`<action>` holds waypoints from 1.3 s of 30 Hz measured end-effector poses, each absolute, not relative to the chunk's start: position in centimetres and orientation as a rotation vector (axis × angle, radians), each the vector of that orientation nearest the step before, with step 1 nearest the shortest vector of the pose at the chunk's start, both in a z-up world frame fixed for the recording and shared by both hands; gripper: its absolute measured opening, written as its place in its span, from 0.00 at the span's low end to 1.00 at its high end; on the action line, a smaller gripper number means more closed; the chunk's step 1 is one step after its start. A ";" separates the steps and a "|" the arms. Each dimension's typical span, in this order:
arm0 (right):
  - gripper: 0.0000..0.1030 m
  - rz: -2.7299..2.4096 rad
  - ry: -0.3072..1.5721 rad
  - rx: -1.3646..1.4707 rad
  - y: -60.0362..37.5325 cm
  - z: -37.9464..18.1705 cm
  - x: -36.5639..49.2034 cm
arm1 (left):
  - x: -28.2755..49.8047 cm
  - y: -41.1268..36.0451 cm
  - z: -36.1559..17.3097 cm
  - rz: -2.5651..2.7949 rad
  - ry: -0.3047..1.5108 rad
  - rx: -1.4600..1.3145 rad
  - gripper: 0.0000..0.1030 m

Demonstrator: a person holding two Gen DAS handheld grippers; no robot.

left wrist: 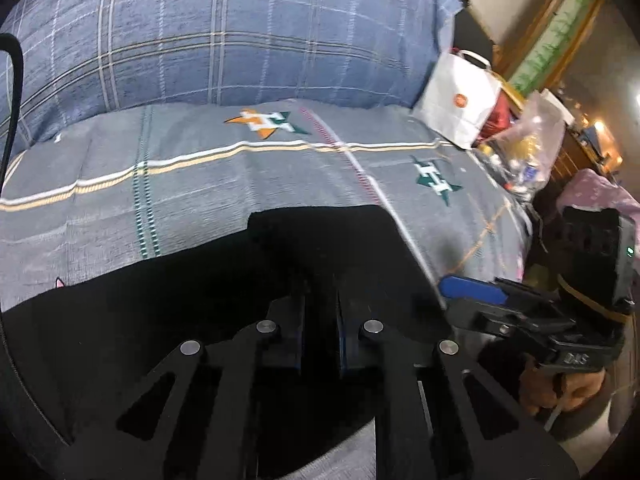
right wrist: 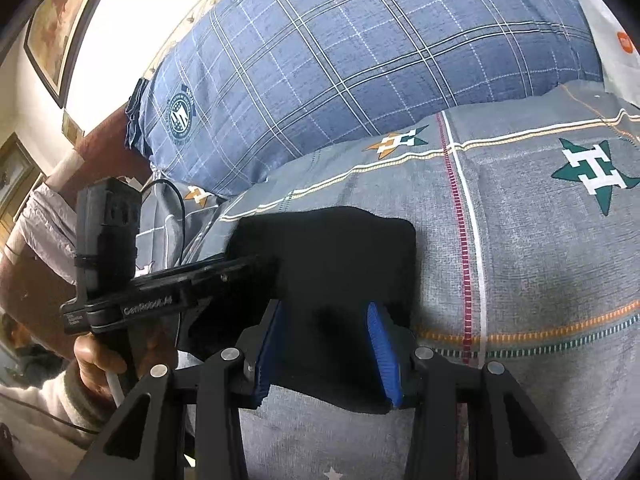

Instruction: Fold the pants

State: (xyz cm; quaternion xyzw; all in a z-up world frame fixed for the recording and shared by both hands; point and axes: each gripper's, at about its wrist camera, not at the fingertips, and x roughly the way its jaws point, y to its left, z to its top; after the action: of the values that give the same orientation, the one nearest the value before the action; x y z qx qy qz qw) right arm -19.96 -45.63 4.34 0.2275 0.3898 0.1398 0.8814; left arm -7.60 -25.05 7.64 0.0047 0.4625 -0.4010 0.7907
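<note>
The black pants point(left wrist: 180, 300) lie folded into a small block on the grey patterned bedsheet point(left wrist: 240, 188). My left gripper point(left wrist: 322, 304) is shut, with its fingers pressed together on the black cloth. From the right wrist view, the left gripper point(right wrist: 266, 262) reaches into the left edge of the pants point(right wrist: 340, 248). My right gripper point(right wrist: 326, 308) stands open, its blue pads point(right wrist: 382, 344) apart over the near part of the pants. The right gripper point(left wrist: 456, 296) sits at the pants' right edge, held by a hand point(left wrist: 560, 388).
A big blue plaid pillow point(right wrist: 360, 60) lies behind the pants. A white paper bag point(left wrist: 456, 100) and plastic bags point(left wrist: 532, 140) crowd the bed's right edge. A black cable point(left wrist: 12, 100) hangs at the left. A framed picture point(right wrist: 52, 28) hangs on the wall.
</note>
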 end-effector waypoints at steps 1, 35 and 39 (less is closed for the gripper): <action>0.40 0.286 0.807 0.472 -45.7 4.5 -20.0 | -7.9 -24.8 8.1 -0.874 0.989 0.006 0.07; 0.39 0.194 0.856 0.198 -38.3 4.0 -20.0 | -10.5 -20.3 10.7 -0.778 0.925 -0.095 0.12; 0.40 0.219 0.883 0.190 -37.5 3.1 -19.8 | -9.5 -22.3 8.6 -0.731 0.947 -0.063 0.12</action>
State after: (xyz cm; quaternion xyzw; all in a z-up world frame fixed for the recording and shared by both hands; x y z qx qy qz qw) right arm -19.82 -37.51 3.06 0.0915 0.4256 0.1056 0.8941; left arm -9.51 -22.29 8.64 -0.0298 0.4459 -0.3439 0.8259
